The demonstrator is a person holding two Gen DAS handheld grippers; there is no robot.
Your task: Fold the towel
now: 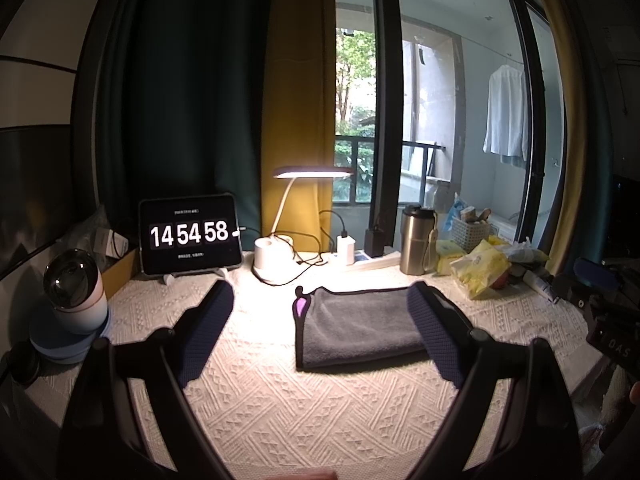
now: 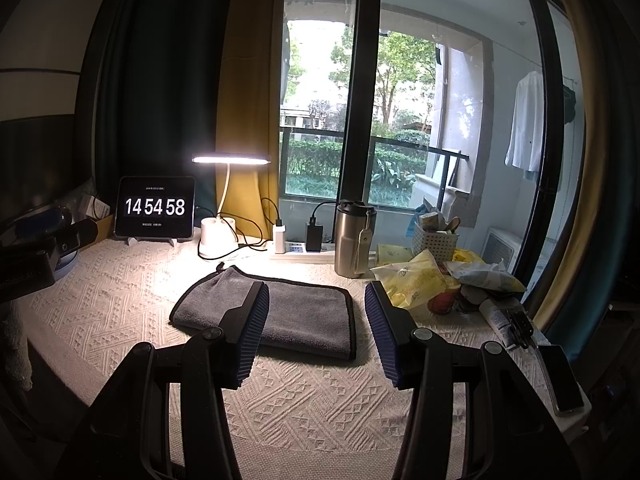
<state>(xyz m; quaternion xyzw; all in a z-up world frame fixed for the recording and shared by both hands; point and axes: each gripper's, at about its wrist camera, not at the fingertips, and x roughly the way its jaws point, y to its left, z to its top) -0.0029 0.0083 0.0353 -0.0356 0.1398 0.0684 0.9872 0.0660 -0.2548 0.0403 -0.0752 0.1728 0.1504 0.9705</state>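
My towel [image 2: 276, 312] lies folded flat on the tabletop [image 2: 304, 408], in front of the lamp [image 2: 230, 159] and left of the steel tumbler [image 2: 354, 238]. My left gripper [image 1: 320, 332] and right gripper [image 2: 316, 330] hover above it, jaws spread, holding nothing. If another fold is needed, I'd pinch both near corners and align the edges squarely.

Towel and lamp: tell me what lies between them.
In the right wrist view, only pale tablecloth and a loop of black cable lie between the towel and the lamp base.
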